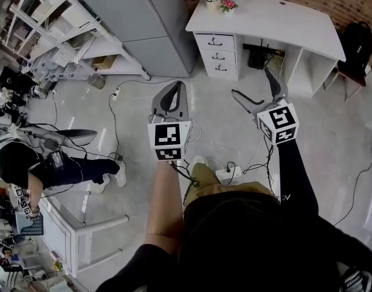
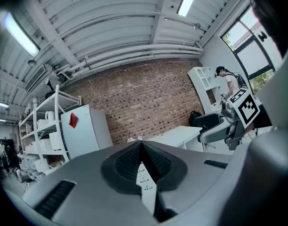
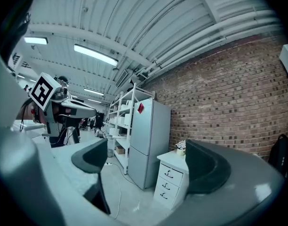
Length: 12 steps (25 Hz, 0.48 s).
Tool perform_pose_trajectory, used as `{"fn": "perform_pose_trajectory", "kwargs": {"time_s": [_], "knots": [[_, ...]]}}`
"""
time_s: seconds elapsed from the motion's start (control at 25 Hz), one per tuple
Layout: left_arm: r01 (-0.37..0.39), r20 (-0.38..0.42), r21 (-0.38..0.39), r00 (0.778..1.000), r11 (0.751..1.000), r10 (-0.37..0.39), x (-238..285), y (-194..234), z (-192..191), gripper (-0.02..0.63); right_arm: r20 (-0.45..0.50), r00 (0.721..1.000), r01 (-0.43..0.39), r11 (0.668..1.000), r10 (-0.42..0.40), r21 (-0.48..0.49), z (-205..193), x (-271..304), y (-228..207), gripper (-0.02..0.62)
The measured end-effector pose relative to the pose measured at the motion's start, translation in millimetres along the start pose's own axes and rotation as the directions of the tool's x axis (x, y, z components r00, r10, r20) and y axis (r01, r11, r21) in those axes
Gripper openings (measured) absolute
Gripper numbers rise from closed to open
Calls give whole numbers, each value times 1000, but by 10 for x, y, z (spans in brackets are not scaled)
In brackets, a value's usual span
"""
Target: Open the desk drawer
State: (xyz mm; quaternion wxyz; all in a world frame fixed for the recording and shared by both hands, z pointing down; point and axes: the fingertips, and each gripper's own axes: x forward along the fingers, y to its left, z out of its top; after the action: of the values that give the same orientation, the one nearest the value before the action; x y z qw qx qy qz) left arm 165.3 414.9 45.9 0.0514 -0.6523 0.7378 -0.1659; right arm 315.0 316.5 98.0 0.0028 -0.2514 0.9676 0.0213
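White desk drawers [image 1: 216, 55] are seen shut, well ahead of both grippers | right gripper [image 1: 253, 85] held wide apart, nothing gripped | left gripper [image 1: 175, 90] jaws pressed together, empty

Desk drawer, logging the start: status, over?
Left tongs shut, empty. Right tongs open, empty. Desk drawers all closed, well ahead. Cables on floor.

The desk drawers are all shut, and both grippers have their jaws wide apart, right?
Not both. The left gripper view shows the left gripper with jaws together, holding nothing; only the right gripper has them apart. The desk drawers are shut.
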Motion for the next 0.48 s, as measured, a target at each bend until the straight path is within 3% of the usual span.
{"fn": "perform_pose_trajectory", "kwargs": {"time_s": [0.48], "knots": [[33, 35, 2, 999, 999, -33, 691, 197, -150, 6, -41, 999, 31, 998, -33, -60, -214, 535, -273, 512]]}}
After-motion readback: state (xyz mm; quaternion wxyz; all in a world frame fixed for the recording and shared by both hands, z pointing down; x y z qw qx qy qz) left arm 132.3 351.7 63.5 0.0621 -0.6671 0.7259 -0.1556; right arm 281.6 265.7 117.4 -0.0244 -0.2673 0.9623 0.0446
